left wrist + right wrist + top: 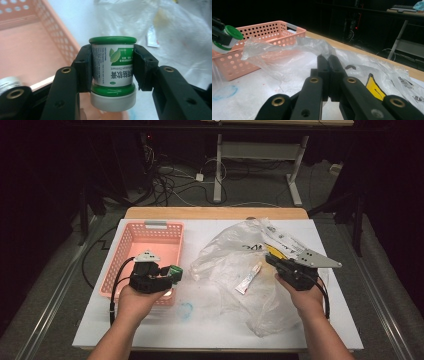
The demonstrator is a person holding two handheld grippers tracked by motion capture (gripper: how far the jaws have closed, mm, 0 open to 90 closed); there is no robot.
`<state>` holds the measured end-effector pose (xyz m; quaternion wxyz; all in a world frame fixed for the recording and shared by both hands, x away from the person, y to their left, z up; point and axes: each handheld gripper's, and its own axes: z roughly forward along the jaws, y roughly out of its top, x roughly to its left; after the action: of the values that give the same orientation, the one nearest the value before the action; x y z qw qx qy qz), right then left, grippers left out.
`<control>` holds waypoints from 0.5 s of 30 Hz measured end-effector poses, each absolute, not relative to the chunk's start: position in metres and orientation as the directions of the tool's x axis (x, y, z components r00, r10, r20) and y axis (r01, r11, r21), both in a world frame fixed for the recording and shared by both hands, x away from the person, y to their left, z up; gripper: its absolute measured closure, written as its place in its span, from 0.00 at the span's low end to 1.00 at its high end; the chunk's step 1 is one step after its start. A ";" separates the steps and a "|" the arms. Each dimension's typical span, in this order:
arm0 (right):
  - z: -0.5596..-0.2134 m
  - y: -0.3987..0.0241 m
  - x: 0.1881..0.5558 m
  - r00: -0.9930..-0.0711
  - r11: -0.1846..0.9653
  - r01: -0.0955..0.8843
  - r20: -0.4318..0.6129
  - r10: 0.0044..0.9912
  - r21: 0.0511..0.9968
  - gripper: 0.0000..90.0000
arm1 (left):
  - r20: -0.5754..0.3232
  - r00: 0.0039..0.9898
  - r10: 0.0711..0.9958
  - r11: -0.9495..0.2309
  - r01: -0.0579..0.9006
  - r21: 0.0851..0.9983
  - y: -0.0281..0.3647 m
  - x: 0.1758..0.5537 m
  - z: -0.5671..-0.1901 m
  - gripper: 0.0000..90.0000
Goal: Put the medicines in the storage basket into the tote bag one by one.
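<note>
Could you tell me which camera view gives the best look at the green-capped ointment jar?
The left gripper view: the jar sits close up between the left gripper's pads, its label readable. The high view shows it small beside the pink basket; the right gripper view catches it at the frame's left edge.

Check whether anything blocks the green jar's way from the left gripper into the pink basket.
Nothing visible blocks it. The left gripper holds the green jar at the pink basket, by its near right corner. The basket wall is low and its floor looks mostly bare; a small silver item sits at the left gripper view's edge. The plastic bag lies off to the right.
</note>
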<state>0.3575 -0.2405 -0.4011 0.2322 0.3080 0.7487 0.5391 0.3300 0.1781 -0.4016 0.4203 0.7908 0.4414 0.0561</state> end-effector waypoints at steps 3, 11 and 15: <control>-0.401 -0.240 0.357 -0.702 0.229 0.211 -0.016 0.712 0.950 1.00 | -0.279 0.623 0.730 -0.272 0.640 0.719 0.171 0.325 -0.402 0.60; -0.401 -0.240 0.357 -0.704 0.232 0.211 -0.017 0.710 0.950 1.00 | -0.265 0.680 0.684 -0.323 0.608 0.725 0.146 0.314 -0.404 0.60; -0.401 -0.240 0.357 -0.704 0.234 0.207 -0.022 0.710 0.950 1.00 | -0.271 0.697 0.664 -0.336 0.602 0.725 0.133 0.313 -0.408 0.60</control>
<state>0.3573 -0.2403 -0.4011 0.2339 0.3058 0.7498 0.5382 0.3132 0.1330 -0.4084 0.4265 0.8165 0.3876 0.0363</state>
